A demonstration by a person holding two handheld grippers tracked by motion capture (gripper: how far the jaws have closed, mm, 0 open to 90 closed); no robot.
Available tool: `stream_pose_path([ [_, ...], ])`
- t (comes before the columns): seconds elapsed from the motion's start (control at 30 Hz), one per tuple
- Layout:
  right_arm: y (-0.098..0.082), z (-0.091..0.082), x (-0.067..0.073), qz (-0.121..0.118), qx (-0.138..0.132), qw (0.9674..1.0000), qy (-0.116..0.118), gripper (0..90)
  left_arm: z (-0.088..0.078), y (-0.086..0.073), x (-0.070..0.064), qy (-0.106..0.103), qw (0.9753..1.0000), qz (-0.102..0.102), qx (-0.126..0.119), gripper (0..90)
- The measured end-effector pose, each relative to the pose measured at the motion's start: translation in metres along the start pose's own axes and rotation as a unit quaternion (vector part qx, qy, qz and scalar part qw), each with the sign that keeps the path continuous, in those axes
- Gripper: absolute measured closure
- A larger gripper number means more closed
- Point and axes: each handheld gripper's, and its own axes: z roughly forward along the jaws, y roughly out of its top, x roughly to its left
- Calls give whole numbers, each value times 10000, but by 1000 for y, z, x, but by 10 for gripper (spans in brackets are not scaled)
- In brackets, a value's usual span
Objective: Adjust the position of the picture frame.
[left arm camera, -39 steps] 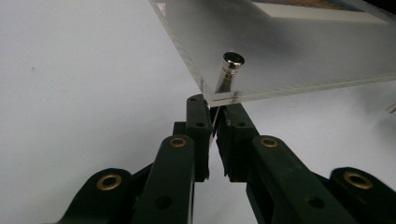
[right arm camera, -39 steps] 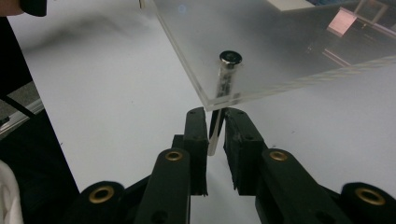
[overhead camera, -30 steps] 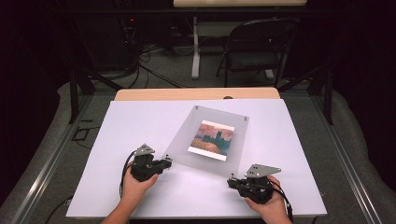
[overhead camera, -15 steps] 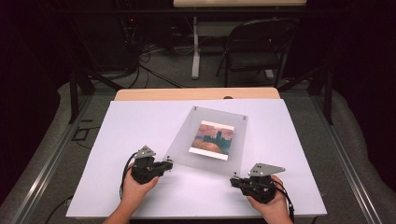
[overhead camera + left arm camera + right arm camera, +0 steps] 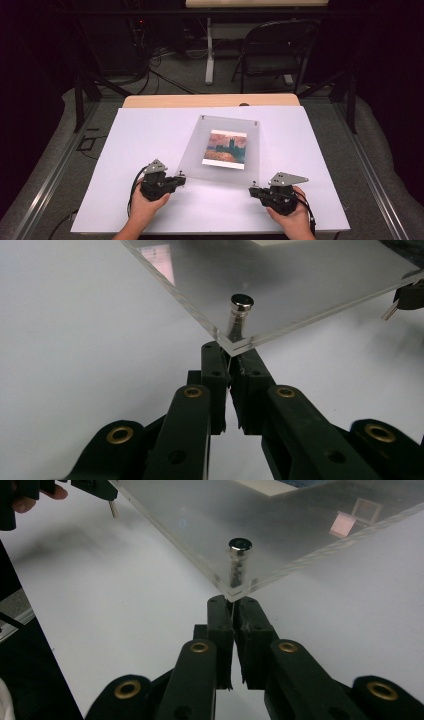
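Note:
A clear acrylic picture frame (image 5: 223,127) lies flat on the white tabletop (image 5: 135,145), with a small painting print (image 5: 225,149) in its middle. My left gripper (image 5: 183,178) is shut, its tips at the frame's near-left corner. My right gripper (image 5: 251,190) is shut too, tips at the near-right corner. In the left gripper view the closed jaws (image 5: 231,357) meet right under the frame's corner (image 5: 300,285), beside a metal standoff (image 5: 241,302). The right gripper view has the same layout: closed jaws (image 5: 233,602), frame corner (image 5: 280,535) and standoff (image 5: 240,545). I see nothing pinched between either pair.
A wooden table edge (image 5: 210,101) runs behind the white surface. A folding chair (image 5: 275,50) and cables stand on the floor beyond. White surface lies open to the left and right of the frame. The other gripper appears far off in each gripper view (image 5: 410,295) (image 5: 95,487).
The frame has turned slightly on the table, so its far edge sits more level. The left gripper has shifted a little with the near-left corner; the right gripper has stayed put.

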Motion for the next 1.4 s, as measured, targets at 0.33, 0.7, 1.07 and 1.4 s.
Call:
stream_pose_path([
  [0.33, 4, 4, -5, 37, -37, 10000, -68, 861, -6, -5, -5, -10, 10000, -5, 4, 848],
  [0.7, 9, 6, -13, 84, -68, 9998, -163, 861, -9, -8, -13, -117, 9999, 1, 20, 850],
  [1.07, 13, 6, -16, 124, -97, 9996, -215, 860, -9, -4, -14, -71, 9999, -118, -18, 845],
  [1.4, 23, 9, -20, 163, -54, 9993, -317, 860, -7, 4, -13, 136, 9996, -235, -50, 845],
])
